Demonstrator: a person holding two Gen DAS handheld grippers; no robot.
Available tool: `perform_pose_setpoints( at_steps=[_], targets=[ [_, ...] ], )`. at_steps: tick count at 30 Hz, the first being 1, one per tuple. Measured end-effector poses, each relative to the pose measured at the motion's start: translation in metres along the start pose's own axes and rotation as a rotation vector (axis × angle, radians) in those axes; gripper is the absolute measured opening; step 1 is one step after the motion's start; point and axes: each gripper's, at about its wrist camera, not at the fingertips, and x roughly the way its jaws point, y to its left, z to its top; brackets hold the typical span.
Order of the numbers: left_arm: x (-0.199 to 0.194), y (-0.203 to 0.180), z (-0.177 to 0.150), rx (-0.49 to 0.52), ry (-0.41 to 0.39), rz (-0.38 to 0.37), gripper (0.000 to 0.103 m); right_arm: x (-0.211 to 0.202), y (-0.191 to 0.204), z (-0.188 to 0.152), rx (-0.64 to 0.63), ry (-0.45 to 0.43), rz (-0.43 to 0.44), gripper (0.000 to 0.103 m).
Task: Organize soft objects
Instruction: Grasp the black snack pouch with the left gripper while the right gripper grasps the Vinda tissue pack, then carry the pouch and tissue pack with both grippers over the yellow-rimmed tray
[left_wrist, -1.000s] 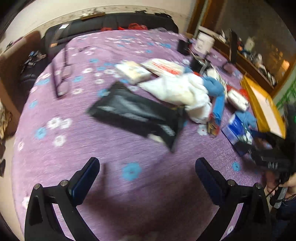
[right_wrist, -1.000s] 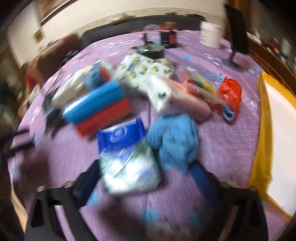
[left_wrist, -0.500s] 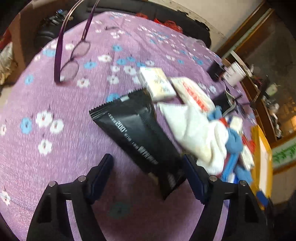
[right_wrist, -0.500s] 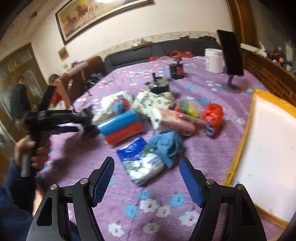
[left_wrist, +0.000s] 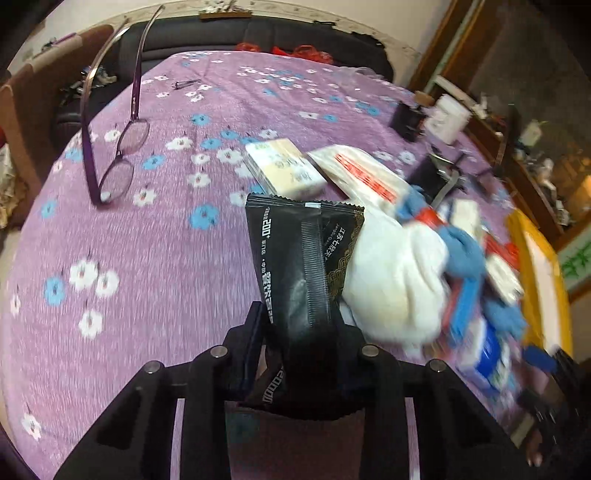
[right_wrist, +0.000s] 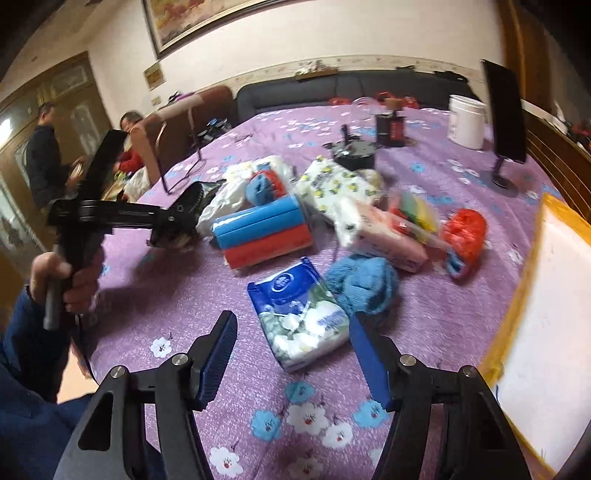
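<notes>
Since a second ago the left gripper (left_wrist: 299, 332) has come forward over the black foil packet (left_wrist: 303, 266), which then lay flat on the purple flowered cloth (left_wrist: 155, 266) ahead of wide-spread jaws; now the packet's near end sits pinched between the jaws, which are closing on it, and the rest of it sticks up and away toward twelve o'clock in the left wrist view. At two o'clock from the packet, touching its edge, is a white cloth bundle (left_wrist: 395, 284), and beyond that a blurred heap of blue and red things. At twelve o'clock from it lie a cream tissue pack (left_wrist: 284, 170) and, just beside that, a white pack with red print (left_wrist: 362, 173). A pair of purple spectacles (left_wrist: 114, 155) stands at ten o'clock, well apart. From the right wrist view, the right gripper (right_wrist: 291, 354) hangs above the cloth with nothing grasped, its jaws closing but wide apart; between them, farther off, lies a blue and white tissue pack (right_wrist: 299, 314), with a blue knitted ball (right_wrist: 362, 284) touching it at two o'clock. At nine o'clock a hand (right_wrist: 62, 273) in a dark blue sleeve grips the other tool's handle.
</notes>
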Motion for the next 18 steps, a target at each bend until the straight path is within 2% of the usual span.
perform_pose_setpoints(
  at_steps=[5, 10, 11, 12, 14, 18],
  targets=[
    [-0.017, 0.01, -0.014, -0.002, -0.016, -0.052, 0.031, 0.029, 0.005, 0.011, -0.073, 0.05, -0.051, 0.068],
    [-0.01, 0.014, -0.016, -0.005, -0.007, -0.065, 0.031, 0.049, 0.018, 0.013, -0.139, 0.098, -0.075, 0.068],
    [-0.008, 0.014, -0.016, -0.006, -0.006, -0.06, 0.031, 0.051, 0.023, 0.011, -0.158, 0.106, -0.086, 0.064],
    [-0.007, 0.014, -0.016, -0.004, -0.008, -0.056, 0.031, 0.053, 0.028, 0.009, -0.173, 0.117, -0.113, 0.056],
    [-0.007, 0.012, -0.017, 0.004, -0.017, -0.057, 0.031, 0.052, 0.037, 0.004, -0.196, 0.113, -0.146, 0.056],
    [-0.012, 0.011, -0.018, 0.014, -0.043, -0.056, 0.031, 0.035, 0.045, 0.004, -0.177, 0.065, -0.109, 0.055]
  ],
)
